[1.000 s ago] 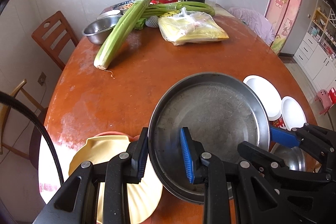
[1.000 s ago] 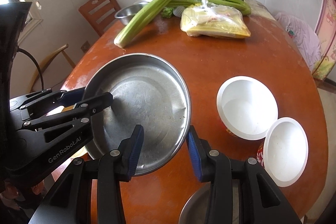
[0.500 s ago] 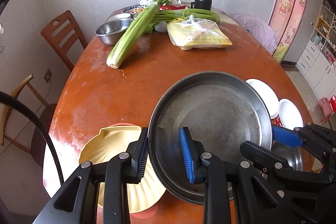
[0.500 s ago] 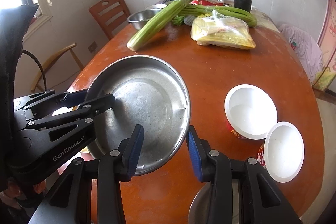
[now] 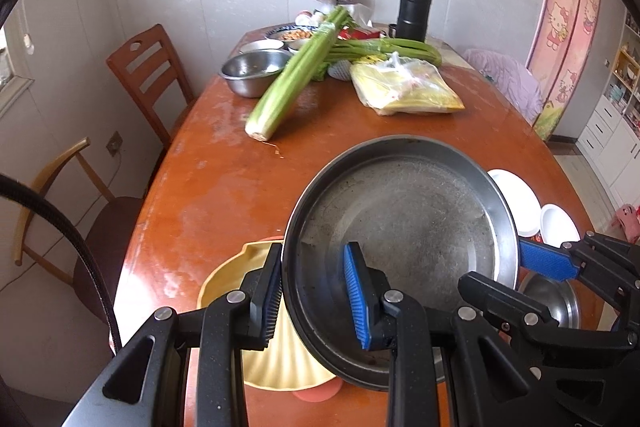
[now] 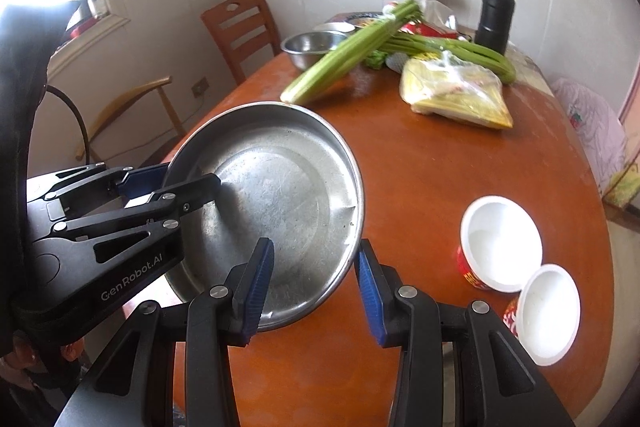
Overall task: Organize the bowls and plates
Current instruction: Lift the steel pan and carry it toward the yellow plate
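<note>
A large steel plate (image 5: 404, 227) is held tilted above the brown table (image 5: 224, 195), and it also shows in the right wrist view (image 6: 276, 203). My left gripper (image 5: 316, 295) straddles its near-left rim and my right gripper (image 6: 316, 291) straddles its right rim; both pairs of jaws stand apart with the rim between them. A yellow shell-shaped plate (image 5: 228, 279) lies on an orange plate under the left gripper. Two white bowls (image 6: 500, 239) (image 6: 548, 311) sit at the right. A small steel bowl (image 5: 552, 303) lies below the right gripper.
At the far end are a steel bowl (image 5: 256, 71), celery bunches (image 5: 296, 83), a yellow plastic bag (image 5: 404, 91), a black flask (image 5: 414, 7) and dishes of food. Wooden chairs (image 5: 148, 75) stand at the left of the table.
Both grippers and the steel plate have risen and drawn back a little, so more of the table and room shows. The grip on the plate looks unchanged.
</note>
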Action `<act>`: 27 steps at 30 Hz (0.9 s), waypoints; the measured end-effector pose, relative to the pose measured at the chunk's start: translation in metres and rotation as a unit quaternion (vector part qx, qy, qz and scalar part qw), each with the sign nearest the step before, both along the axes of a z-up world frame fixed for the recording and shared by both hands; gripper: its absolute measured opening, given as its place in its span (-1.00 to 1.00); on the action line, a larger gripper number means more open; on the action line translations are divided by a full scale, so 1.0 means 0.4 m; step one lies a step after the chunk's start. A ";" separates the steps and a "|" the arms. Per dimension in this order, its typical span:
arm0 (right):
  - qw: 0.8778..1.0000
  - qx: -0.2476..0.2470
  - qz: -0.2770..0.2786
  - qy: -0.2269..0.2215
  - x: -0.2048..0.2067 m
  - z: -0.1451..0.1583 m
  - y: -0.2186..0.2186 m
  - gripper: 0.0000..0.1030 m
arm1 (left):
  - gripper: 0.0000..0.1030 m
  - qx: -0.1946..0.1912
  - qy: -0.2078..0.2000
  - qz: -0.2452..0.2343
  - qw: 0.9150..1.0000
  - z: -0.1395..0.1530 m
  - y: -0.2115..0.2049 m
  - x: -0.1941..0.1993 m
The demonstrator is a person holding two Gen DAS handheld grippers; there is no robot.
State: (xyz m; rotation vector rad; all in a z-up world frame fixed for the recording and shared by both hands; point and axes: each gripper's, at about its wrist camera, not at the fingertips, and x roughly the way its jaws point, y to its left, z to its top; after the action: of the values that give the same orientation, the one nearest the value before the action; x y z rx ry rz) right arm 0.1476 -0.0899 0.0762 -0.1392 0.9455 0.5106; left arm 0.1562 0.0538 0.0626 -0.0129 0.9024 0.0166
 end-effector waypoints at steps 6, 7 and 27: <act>1.000 -0.001 0.023 -0.004 -0.005 0.005 0.049 -0.15 | -0.43 -0.006 -0.002 0.019 1.000 0.001 0.052 -0.017; 1.000 -0.001 0.026 -0.002 -0.004 0.003 0.056 -0.15 | -0.43 -0.007 0.000 0.023 1.000 -0.002 0.061 -0.019; 0.997 -0.029 0.071 0.028 -0.014 -0.092 0.173 -0.15 | -0.42 -0.023 0.024 0.071 0.997 -0.098 0.168 -0.061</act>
State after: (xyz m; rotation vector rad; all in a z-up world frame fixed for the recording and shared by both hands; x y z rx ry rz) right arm 0.1420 -0.0205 0.0395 -0.2471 1.0092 0.6215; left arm 0.1317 0.1211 0.0235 -0.1186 0.9485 0.1285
